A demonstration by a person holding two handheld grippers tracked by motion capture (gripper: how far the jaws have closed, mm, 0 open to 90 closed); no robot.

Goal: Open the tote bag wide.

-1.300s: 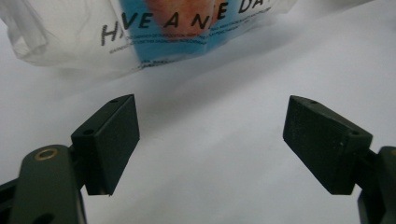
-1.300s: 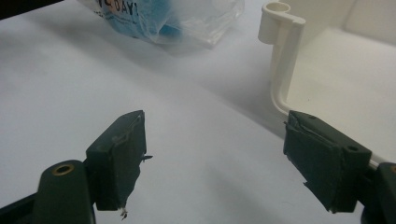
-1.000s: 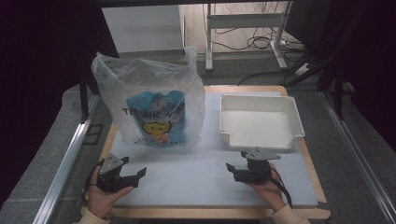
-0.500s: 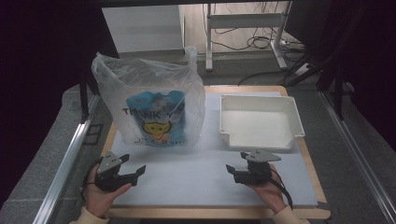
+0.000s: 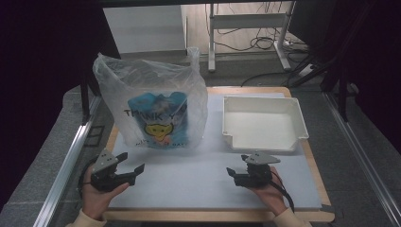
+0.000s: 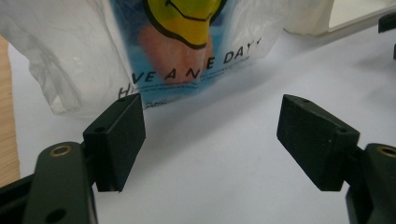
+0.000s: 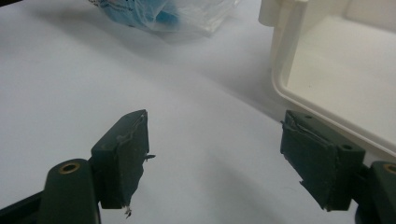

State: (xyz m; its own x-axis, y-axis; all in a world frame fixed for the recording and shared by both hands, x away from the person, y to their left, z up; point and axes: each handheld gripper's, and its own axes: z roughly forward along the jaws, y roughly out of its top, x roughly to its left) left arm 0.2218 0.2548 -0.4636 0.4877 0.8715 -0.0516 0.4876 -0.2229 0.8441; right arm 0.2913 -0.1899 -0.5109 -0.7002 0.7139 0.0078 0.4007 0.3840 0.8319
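High view: a person sits at a table (image 5: 217, 213) w/ a white mat on top, one gripper in each hand, both resting near the front edge. Left gripper (image 5: 132, 164) at front left, jaws spread wide, holding nothing; the left gripper view looks between its jaws twd. a plastic bag (image 5: 153, 106) just ahead. Right gripper (image 5: 237, 165) at front right, jaws also spread, empty; the right gripper view has the tray rim close on one side. The bag is thin, translucent, printed w/ a yellow smiley and "THANK YOU", standing upright at the mat's back left, top open and puffed; something blue and something orange-pink show through its wall, but what they are can't be told. A white tray (image 5: 264, 123) sits at back right, apart from the bag, nothing in it. Progress, judged from layout: work looks barely begun. Bag untouched, tray bare, neither gripper in contact w/ anything. Probably left to do: reach the bag, take out contents, move them to the tray.
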